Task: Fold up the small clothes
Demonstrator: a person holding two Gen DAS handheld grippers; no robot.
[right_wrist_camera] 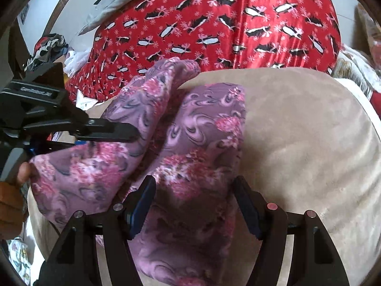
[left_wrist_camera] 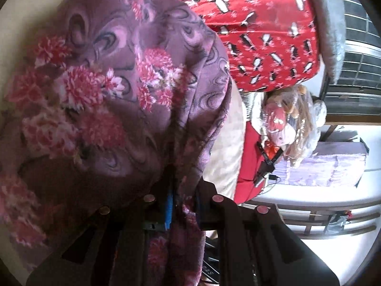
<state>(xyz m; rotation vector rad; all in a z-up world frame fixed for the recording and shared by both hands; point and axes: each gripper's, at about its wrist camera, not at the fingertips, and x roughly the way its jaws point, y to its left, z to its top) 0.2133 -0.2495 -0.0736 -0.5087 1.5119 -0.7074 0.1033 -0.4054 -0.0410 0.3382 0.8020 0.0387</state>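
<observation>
1. The left gripper [right_wrist_camera: 133, 134] is closed on a lifted fold of the garment [right_wrist_camera: 204, 128]; in its own wrist view the purple floral cloth is pinched between its fingers [left_wrist_camera: 169, 205] and hangs in front of the lens.
2. The right gripper [right_wrist_camera: 194, 205] is held open, its jaws spread on either side of the garment's near end; contact cannot be told.
3. The garment is spread over the beige cushion [right_wrist_camera: 309, 147], lying along the cushion's left half, with its left part raised off the surface.
4. A hand [right_wrist_camera: 14, 190] is seen at the left edge behind the left gripper.
5. A red penguin-print cloth [right_wrist_camera: 214, 23] is draped beyond the cushion's far edge.
6. Bagged soft toys [left_wrist_camera: 288, 124] are seen beside the red cloth in the left wrist view.
</observation>
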